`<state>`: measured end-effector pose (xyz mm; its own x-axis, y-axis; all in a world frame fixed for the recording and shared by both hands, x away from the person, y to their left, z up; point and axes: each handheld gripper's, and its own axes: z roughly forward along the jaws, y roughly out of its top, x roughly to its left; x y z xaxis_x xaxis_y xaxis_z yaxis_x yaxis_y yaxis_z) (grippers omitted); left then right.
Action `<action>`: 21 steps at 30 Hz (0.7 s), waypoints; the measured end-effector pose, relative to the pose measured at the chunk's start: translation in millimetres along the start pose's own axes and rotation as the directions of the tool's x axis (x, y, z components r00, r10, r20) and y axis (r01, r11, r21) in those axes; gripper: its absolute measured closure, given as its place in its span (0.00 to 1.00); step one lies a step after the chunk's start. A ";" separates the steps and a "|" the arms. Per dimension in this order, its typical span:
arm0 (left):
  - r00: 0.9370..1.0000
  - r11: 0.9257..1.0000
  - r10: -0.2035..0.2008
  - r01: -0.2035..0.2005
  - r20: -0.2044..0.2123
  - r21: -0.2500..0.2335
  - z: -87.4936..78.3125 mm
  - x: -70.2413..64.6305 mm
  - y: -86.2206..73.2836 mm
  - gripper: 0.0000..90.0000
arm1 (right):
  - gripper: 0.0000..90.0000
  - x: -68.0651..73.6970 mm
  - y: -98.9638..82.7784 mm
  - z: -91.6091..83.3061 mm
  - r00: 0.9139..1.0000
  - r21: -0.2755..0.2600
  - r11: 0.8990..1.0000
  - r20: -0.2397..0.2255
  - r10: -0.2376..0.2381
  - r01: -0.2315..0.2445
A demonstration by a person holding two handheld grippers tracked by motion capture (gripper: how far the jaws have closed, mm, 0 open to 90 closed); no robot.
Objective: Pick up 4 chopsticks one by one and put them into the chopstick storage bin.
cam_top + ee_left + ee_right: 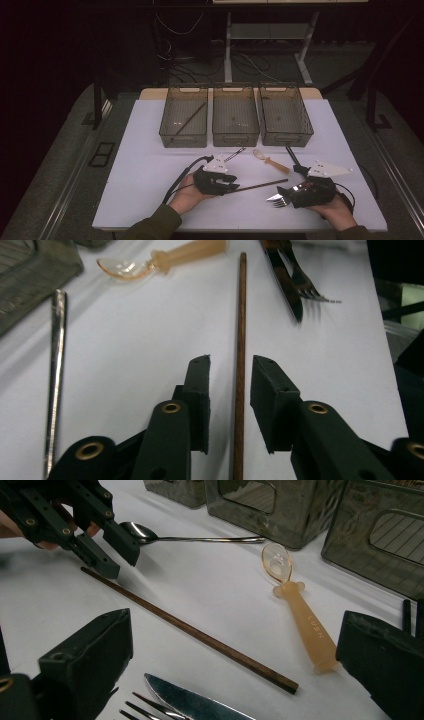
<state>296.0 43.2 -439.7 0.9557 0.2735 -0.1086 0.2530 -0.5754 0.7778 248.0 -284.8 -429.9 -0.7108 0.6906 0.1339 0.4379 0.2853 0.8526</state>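
Note:
A brown chopstick (260, 186) lies on the white table top (150, 170). My left gripper (232, 187) is down at its left end. In the left gripper view the chopstick (240, 340) runs between the two jaws of this gripper (230, 360), with a narrow gap on each side, so it is open. The right gripper view shows the same gripper (112, 555) straddling the chopstick (200, 635). My right gripper (282, 192) rests near the front edge, jaws wide open (232, 620), with a knife (195, 702) and fork (145, 707) just ahead of them.
Three grey bins (235, 120) stand in a row at the back; the left one (183, 122) holds a chopstick. An orange plastic spoon (270, 161), a metal spoon (234, 155) and a black utensil (292, 157) lie in front of them.

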 end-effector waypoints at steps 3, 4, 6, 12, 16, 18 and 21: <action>1.000 1.000 0.004 -0.004 0.005 0.019 1.7 -0.5 -1.1 0.80 | 0.02 0.0 -0.1 0.0 1.000 0.000 1.000 0.000 -0.001 0.001; 1.000 1.000 0.000 0.000 0.002 0.019 3.1 -1.3 -1.8 0.81 | 0.02 0.0 0.0 -0.3 1.000 -0.001 1.000 0.000 0.000 0.000; 1.000 0.999 0.006 -0.006 0.007 0.036 5.2 -1.7 -2.5 0.83 | 0.02 0.1 0.0 -0.4 1.000 -0.002 1.000 0.000 -0.001 0.001; 1.000 0.998 0.019 -0.020 0.013 0.061 10.3 -2.8 -4.0 0.87 | 0.02 -0.1 0.4 -1.2 1.000 -0.006 1.000 0.003 0.003 -0.003; 1.000 0.997 0.020 -0.021 0.011 0.077 13.6 -3.1 -5.3 0.88 | 0.02 0.0 0.6 -1.4 1.000 -0.005 1.000 0.002 0.003 -0.003; 1.000 0.997 0.025 -0.025 0.003 0.076 13.9 -3.7 -5.5 0.90 | 0.02 -0.1 0.7 -1.4 1.000 -0.005 1.000 0.002 0.002 -0.002; 0.999 0.996 0.044 -0.043 -0.013 0.072 14.5 -6.0 -6.5 0.91 | 0.02 -0.4 0.8 -1.4 1.000 -0.009 1.000 0.001 0.005 -0.005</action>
<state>290.8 34.1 -453.1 0.9638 0.2580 -0.0664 0.2222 -0.6409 0.7348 247.8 -285.8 -428.6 -0.7080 0.6927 0.1375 0.4366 0.2763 0.8562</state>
